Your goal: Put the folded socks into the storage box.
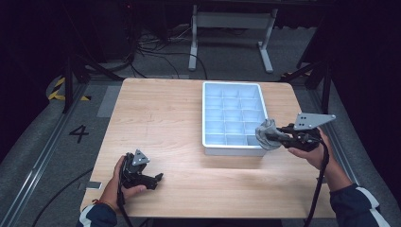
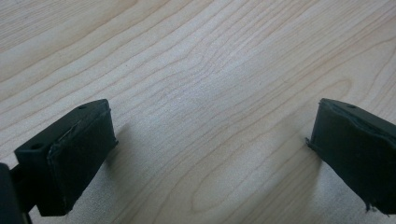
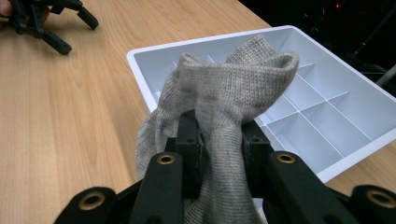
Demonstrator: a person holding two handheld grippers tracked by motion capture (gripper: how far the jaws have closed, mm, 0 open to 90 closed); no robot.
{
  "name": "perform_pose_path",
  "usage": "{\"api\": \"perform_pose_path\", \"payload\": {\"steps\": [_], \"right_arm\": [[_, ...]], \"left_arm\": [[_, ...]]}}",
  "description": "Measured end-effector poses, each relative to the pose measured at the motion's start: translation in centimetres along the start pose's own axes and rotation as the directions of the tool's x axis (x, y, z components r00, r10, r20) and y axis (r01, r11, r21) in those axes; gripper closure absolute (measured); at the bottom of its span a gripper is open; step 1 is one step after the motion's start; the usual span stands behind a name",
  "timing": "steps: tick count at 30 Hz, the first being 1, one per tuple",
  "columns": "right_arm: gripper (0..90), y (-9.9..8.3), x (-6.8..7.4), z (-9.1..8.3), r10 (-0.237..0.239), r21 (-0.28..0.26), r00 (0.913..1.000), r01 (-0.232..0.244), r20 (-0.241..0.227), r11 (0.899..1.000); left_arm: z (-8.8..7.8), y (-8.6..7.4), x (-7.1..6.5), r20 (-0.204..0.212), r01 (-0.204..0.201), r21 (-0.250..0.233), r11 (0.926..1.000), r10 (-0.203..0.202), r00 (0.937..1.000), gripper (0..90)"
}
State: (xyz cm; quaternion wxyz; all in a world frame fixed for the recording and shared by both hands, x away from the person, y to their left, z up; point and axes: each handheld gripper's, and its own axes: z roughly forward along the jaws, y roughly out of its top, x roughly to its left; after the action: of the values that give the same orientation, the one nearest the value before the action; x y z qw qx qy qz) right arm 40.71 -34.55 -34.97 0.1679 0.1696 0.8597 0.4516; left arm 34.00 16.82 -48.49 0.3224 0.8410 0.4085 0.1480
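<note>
In the high view, a white compartment tray point(image 1: 208, 113) sits on the wooden table point(image 1: 156, 118), right of centre; its visible cells look bare. The right gripper point(image 1: 275, 136) hovers at the tray's near right corner, pinching a bunched grey knitted cloth point(image 1: 265, 134) that hangs over that corner's rim. The left gripper point(image 1: 158, 178) rests low on the table near the front left, well apart from the tray.

In the left gripper view, its two black jaws stand spread wide over bare wood, with nothing between them.

In the right gripper view, the jaws are pressed onto the grey cloth point(image 3: 224, 98), which bulges up above them and drapes down in front of the tray point(image 3: 140, 70). The dividers show and the cells in sight hold nothing. The left gripper point(image 3: 70, 23) lies at the top left.
</note>
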Motion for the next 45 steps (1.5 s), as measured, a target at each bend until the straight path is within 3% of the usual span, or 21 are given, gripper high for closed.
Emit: {"api": "perform_pose_path", "payload": {"steps": [26,32,40,45], "right_arm": [[74.8,0.5,-3.6,4.6,0.027,0.122,0.9988,-0.032,0.040,0.992],[74.8,0.2,-4.1,5.8,0.006,0.170,0.9980,-0.017,0.063,0.985],[74.8,-0.4,-4.7,6.8,0.020,0.202,0.9974,-0.034,0.069,0.979],[74.8,-0.6,-4.9,7.6,0.004,0.249,0.9965,-0.025,0.084,0.968]], "left_arm": [[0.0,0.0,0.0,0.000,0.000,0.000,1.0000,0.000,1.0000,0.3],[0.0,0.0,0.0,0.000,0.000,0.000,1.0000,0.000,1.0000,0.3],[0.0,0.0,0.0,0.000,0.000,0.000,1.0000,0.000,1.0000,0.3],[0.0,0.0,0.0,0.001,0.003,-0.001,1.0000,-0.003,1.0000,0.3]]}}
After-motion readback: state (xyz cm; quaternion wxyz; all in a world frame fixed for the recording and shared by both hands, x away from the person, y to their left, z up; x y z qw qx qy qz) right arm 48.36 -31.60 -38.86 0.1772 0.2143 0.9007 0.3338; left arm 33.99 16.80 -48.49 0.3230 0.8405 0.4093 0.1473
